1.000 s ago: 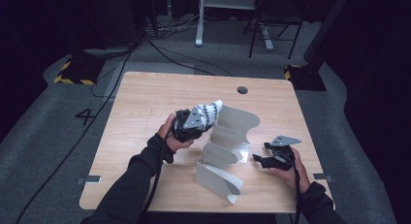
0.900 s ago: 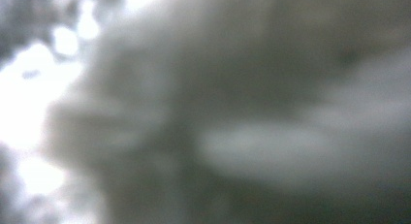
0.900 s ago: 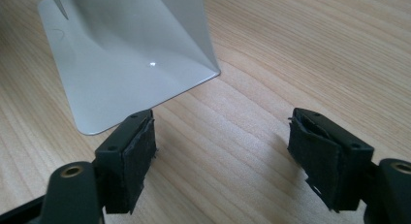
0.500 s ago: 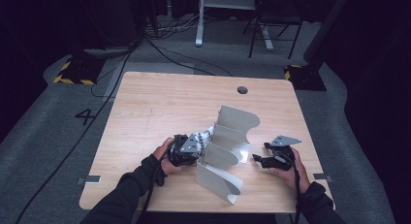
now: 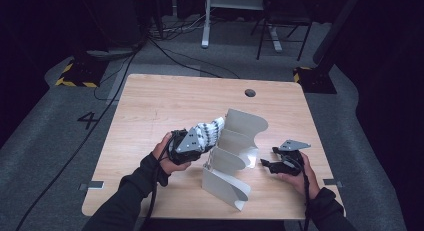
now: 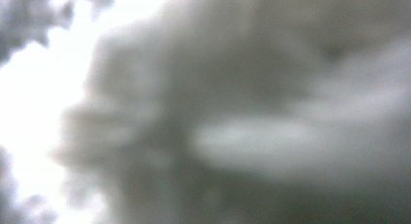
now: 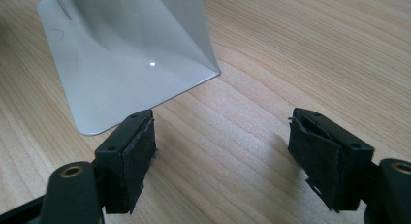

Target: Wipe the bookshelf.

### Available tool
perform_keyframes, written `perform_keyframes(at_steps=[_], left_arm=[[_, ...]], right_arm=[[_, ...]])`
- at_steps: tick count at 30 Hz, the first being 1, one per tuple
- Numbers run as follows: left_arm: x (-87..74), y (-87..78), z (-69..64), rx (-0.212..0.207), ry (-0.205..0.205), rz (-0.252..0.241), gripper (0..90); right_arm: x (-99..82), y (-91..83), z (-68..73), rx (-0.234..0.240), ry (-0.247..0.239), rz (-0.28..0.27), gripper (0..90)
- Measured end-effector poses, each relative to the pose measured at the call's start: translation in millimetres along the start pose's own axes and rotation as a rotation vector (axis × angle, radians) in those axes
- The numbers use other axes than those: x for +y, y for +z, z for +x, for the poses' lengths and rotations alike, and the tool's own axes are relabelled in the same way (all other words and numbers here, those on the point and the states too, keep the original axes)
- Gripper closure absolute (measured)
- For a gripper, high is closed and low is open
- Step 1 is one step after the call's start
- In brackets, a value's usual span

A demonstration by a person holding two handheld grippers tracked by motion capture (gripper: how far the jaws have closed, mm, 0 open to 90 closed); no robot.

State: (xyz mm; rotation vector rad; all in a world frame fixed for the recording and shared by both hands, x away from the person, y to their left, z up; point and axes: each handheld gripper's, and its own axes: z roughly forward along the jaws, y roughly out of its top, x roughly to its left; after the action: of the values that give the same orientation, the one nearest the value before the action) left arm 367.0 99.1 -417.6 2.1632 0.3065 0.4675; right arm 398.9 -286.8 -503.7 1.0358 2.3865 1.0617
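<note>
- Only writing I can spot is a black painted "4" (image 5: 88, 120) on the grey floor left of the light wooden table (image 5: 150, 106).
- Left gripper (image 5: 199, 140) is clamped on a black-and-white patterned sock (image 5: 209, 131), holding it right up against the white wavy-walled divider rack (image 5: 235, 156) mid-table.
- Right gripper (image 7: 220, 158) sits low over bare wood just beside the rack's base, jaws spread wide, nothing between them.
- Plenty of free tabletop on the far and left sides; a round cable hole (image 5: 250, 93) sits near the far edge.
</note>
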Motion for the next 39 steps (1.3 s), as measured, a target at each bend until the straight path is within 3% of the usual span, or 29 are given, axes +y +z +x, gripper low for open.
perform_keyframes(at_steps=[4,9,12,17,23,26,29,32,39], left_arm=[[-18.9,3.4,-11.0,-0.038,-0.01,0.057,75.5],[-42.8,21.5,-22.8,-0.099,-0.023,0.159,75.6],[-50.6,29.2,-26.4,-0.127,-0.035,0.195,75.5],[-43.3,23.7,-22.4,-0.112,-0.031,0.16,75.3],[-21.8,-4.6,-10.4,-0.053,-0.036,0.031,75.3],[-18.6,-14.7,-12.2,-0.042,-0.029,0.006,75.3],[-24.5,-16.7,-20.5,-0.057,-0.03,0.023,75.3],[-34.6,-12.0,-32.3,-0.086,-0.014,0.079,75.3],[-55.8,4.8,-41.3,-0.144,-0.047,0.162,75.2]], right_arm=[[0.0,0.0,-0.1,0.001,0.0,0.0,25.8],[0.2,0.1,-0.1,0.0,-0.001,0.001,25.7],[0.2,0.1,0.0,0.0,-0.001,0.001,25.7],[0.1,0.2,-0.1,0.0,-0.001,0.001,25.6],[0.1,0.2,0.0,0.0,-0.001,0.001,25.7],[0.1,0.1,0.0,0.0,-0.001,0.001,25.6],[0.1,0.1,0.0,0.0,-0.001,0.001,25.7],[0.1,0.1,0.0,-0.001,-0.001,0.001,25.6],[0.2,0.1,0.1,-0.001,-0.001,0.001,25.6]])
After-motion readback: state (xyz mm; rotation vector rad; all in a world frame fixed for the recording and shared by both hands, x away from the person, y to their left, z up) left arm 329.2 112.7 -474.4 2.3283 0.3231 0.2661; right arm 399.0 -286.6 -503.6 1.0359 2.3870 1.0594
